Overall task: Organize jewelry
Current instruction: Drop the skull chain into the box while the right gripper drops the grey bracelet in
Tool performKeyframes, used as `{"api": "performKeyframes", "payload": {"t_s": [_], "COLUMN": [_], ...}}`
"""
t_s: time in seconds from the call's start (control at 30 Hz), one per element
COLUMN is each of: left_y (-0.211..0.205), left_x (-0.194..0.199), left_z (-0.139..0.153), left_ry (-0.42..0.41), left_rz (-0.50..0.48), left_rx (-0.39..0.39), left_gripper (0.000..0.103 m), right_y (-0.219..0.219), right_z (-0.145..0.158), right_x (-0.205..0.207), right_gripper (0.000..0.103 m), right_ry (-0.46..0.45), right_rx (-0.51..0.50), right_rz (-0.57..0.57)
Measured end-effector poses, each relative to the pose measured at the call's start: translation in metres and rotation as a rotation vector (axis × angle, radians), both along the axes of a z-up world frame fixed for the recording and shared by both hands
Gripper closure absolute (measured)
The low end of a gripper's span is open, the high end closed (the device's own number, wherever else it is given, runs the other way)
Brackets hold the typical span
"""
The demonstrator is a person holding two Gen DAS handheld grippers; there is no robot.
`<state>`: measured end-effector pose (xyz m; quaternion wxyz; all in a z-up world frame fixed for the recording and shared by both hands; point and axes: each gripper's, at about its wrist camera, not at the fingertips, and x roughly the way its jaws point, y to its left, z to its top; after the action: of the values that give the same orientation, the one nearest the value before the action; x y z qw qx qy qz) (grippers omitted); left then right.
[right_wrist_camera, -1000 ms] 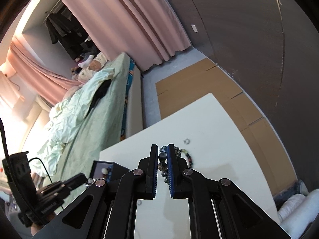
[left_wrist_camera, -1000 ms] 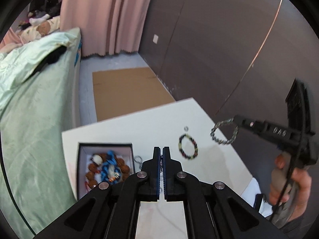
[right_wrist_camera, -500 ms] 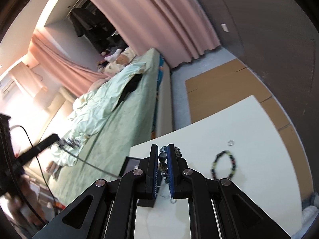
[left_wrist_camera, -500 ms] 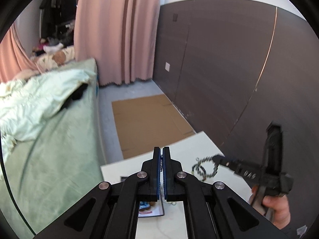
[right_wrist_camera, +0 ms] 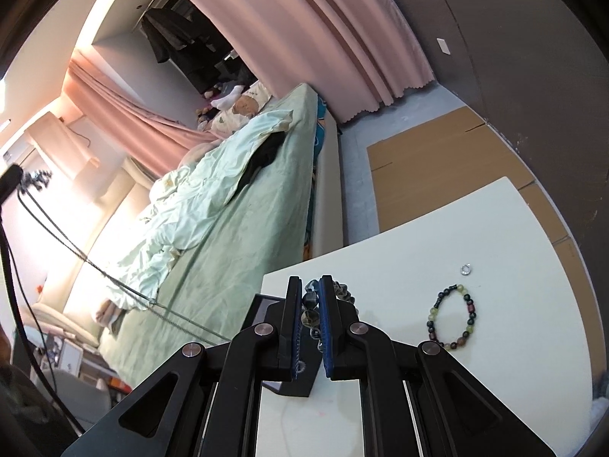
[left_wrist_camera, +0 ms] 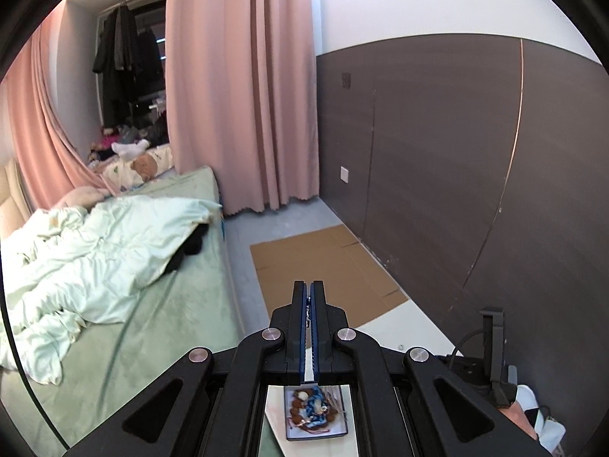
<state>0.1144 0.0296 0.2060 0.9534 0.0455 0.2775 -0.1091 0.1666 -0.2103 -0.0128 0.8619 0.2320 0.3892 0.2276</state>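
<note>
The right tongs (right_wrist_camera: 312, 316) are clamped on a bracelet (right_wrist_camera: 344, 292) of dark beads, held low in the centre of the right wrist frame, just above the black box (right_wrist_camera: 289, 384) whose corner shows under the jaws. To finish this step well, I would judge it best to bring the tongs squarely over the box's opening, lower until the dangling beads rest inside, and only then let go, so the loop does not catch on the rim or spill onto the counter (right_wrist_camera: 514, 342). The left tongs (left_wrist_camera: 308, 304) are closed with nothing between them, raised above the same box (left_wrist_camera: 316, 413) at the bottom of the left wrist frame; its tray already holds a heap of brown beads and something blue. Still out on the counter, in the lower right of the right wrist frame, lie a beaded bracelet (right_wrist_camera: 452, 316) and, near it, a small ring (right_wrist_camera: 465, 269).
</note>
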Motion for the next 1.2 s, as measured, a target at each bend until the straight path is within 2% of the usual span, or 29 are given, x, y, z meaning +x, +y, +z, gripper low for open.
{"api": "performKeyframes", "payload": {"t_s": [0.2, 0.57, 0.77, 1.0, 1.07, 1.17, 1.2], "left_y": [0.005, 0.017, 0.029, 0.04, 0.043, 0.052, 0.056], "left_x": [0.004, 0.026, 0.037, 0.054, 0.059, 0.062, 0.066], "left_z": [0.002, -0.035, -0.087, -0.178, -0.201, -0.23, -0.241], "left_ry": [-0.01, 0.047, 0.13, 0.266, 0.305, 0.322, 0.358], "left_rz": [0.017, 0.045, 0.061, 0.101, 0.102, 0.098, 0.109], "left_rx": [0.008, -0.01, -0.079, -0.201, -0.254, -0.368, -0.392], "left_gripper": [0.102, 0.102, 0.102, 0.102, 0.102, 0.102, 0.102], "right_y": [0.004, 0.01, 0.013, 0.02, 0.022, 0.029, 0.032], "right_z": [-0.001, -0.003, -0.004, -0.006, -0.008, -0.01, -0.012], "right_x": [0.0, -0.002, -0.001, 0.0, 0.001, 0.0, -0.001], "right_gripper": [0.093, 0.093, 0.093, 0.093, 0.093, 0.093, 0.093], "right_ry": [0.002, 0.005, 0.009, 0.011, 0.012, 0.006, 0.004], "right_rx": [-0.005, -0.026, -0.039, -0.03, -0.023, -0.019, -0.018], "right_rz": [0.01, 0.022, 0.027, 0.034, 0.038, 0.055, 0.065]}}
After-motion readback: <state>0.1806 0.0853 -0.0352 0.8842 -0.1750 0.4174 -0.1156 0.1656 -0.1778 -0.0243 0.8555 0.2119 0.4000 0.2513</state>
